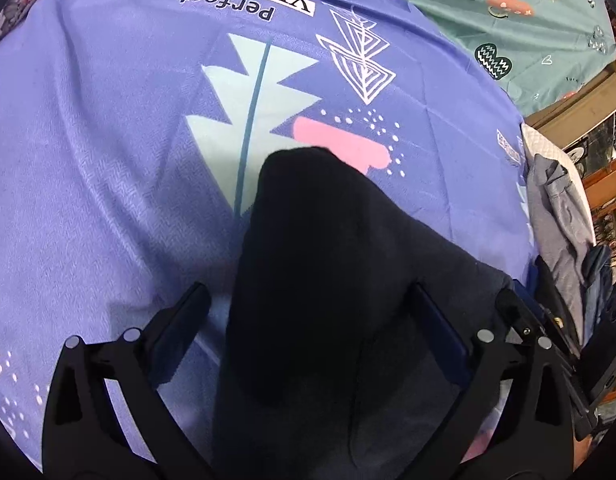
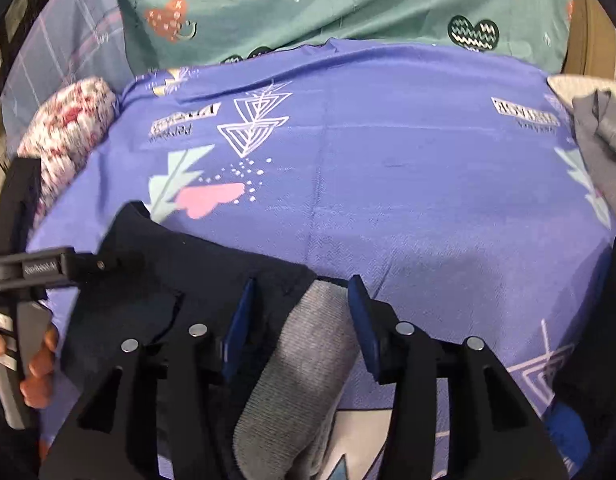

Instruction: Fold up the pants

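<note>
Dark navy pants [image 1: 319,248] lie bunched on a purple printed bedsheet [image 1: 108,140]. In the left wrist view a fold of them rises between my left gripper's [image 1: 309,292] wide-apart fingers. In the right wrist view the pants [image 2: 180,276] show a grey inner lining [image 2: 304,344] between my right gripper's [image 2: 302,284] spread blue-padded fingers [image 2: 361,300]. Neither gripper is closed on the cloth. The left gripper's body [image 2: 32,268] and the hand holding it show at the left of the right wrist view.
A teal heart-print sheet [image 2: 327,4] lies beyond the purple one. A floral roll [image 2: 68,128] sits at the left. Grey garments [image 1: 563,216] are piled at the bed's right edge, also in the right wrist view [image 2: 599,136]. Wooden shelves [image 1: 603,160] stand beyond.
</note>
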Demonstrator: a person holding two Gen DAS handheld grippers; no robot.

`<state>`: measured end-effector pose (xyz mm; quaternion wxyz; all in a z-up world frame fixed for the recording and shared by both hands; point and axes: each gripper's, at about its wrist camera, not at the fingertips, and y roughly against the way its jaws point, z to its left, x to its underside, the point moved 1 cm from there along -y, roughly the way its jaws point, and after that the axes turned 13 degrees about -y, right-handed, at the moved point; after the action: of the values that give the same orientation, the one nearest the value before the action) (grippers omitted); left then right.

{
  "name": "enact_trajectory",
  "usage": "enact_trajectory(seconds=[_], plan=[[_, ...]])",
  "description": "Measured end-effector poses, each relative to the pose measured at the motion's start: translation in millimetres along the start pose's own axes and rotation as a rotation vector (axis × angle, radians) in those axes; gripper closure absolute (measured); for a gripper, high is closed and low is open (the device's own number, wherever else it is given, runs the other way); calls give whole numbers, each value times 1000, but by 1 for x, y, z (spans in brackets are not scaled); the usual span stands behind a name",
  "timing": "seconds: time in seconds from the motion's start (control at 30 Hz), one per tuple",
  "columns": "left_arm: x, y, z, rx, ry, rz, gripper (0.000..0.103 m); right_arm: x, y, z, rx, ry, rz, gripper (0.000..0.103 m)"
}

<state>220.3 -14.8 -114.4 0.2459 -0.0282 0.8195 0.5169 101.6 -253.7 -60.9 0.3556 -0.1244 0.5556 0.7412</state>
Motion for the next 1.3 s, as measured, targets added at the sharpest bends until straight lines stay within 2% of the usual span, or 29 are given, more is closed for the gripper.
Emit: enact_trajectory(seconds=[0.1,0.2,0.3,0.33,0.5,0.63,0.7,0.8,0.93,1.03,1.07,1.17,1.23,1.3], plan=[[7,19,-7,24,-37,-22,2,-3,22,-11,-115,-119,7,54],[17,38,-16,25,-76,-67,2,4,48,-5,-148,-77,-42,54],[27,44,-22,23,-107,-77,2,19,59,2,-216,-35,-6,55],[30,43,-23,21,-120,-75,2,24,58,3,-212,-19,9,55],[43,18,-16,-21,-109,15,2,49,32,-10,-19,6,74,54],[51,16,-16,-16,-117,15,2,51,27,-23,-88,-77,122,54],[53,17,-16,-6,-114,23,2,48,34,-23,-106,-84,104,54],[56,20,-17,-10,-113,22,2,42,57,-14,-102,-55,-11,54],[59,20,-19,-7,-113,26,2,35,69,0,-207,-46,-48,54],[60,20,-19,-2,-101,27,2,35,53,14,-306,-39,47,65],[60,19,-19,-1,-99,28,2,37,48,18,-309,-33,69,68],[61,19,-19,2,-97,31,2,45,26,19,-255,-34,149,75],[61,18,-19,0,-100,32,2,50,24,11,-222,-30,163,84],[61,18,-20,0,-105,30,2,54,29,3,-217,-22,162,89]])
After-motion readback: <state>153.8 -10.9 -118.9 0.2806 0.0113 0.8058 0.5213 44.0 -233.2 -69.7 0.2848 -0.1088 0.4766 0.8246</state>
